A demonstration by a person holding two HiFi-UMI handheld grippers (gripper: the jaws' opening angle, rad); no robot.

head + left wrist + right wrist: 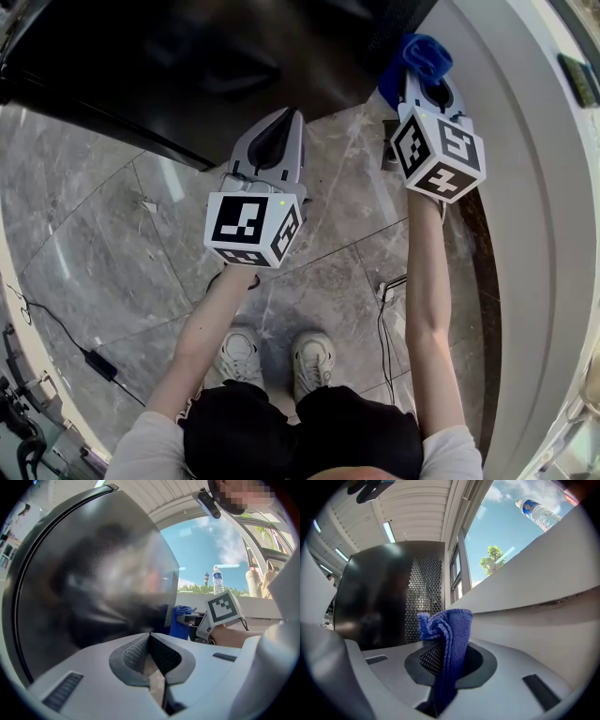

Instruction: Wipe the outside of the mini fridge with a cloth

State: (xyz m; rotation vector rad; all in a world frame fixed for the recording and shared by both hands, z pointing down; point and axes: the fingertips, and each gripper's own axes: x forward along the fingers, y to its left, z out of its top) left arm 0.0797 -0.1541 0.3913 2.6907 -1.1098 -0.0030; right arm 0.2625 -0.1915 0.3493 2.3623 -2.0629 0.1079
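Observation:
The black glossy mini fridge [187, 66] stands on the marble floor at the top of the head view. It fills the left of the left gripper view [93, 573]. My right gripper [419, 82] is shut on a blue cloth [422, 54] at the fridge's right rear corner, next to a perforated back grille [424, 597]. In the right gripper view the cloth [450, 625] sticks up bunched between the jaws [445, 644]. My left gripper [291, 117] is shut with nothing in it [150, 637], pointing at the fridge's front face, close to it.
A white curved window ledge [534, 187] runs along the right, close to the right gripper. A water bottle [540, 512] stands on it. Cables and a power adaptor [98, 364] lie on the floor at left, another cable [389, 291] by the person's shoes [281, 356].

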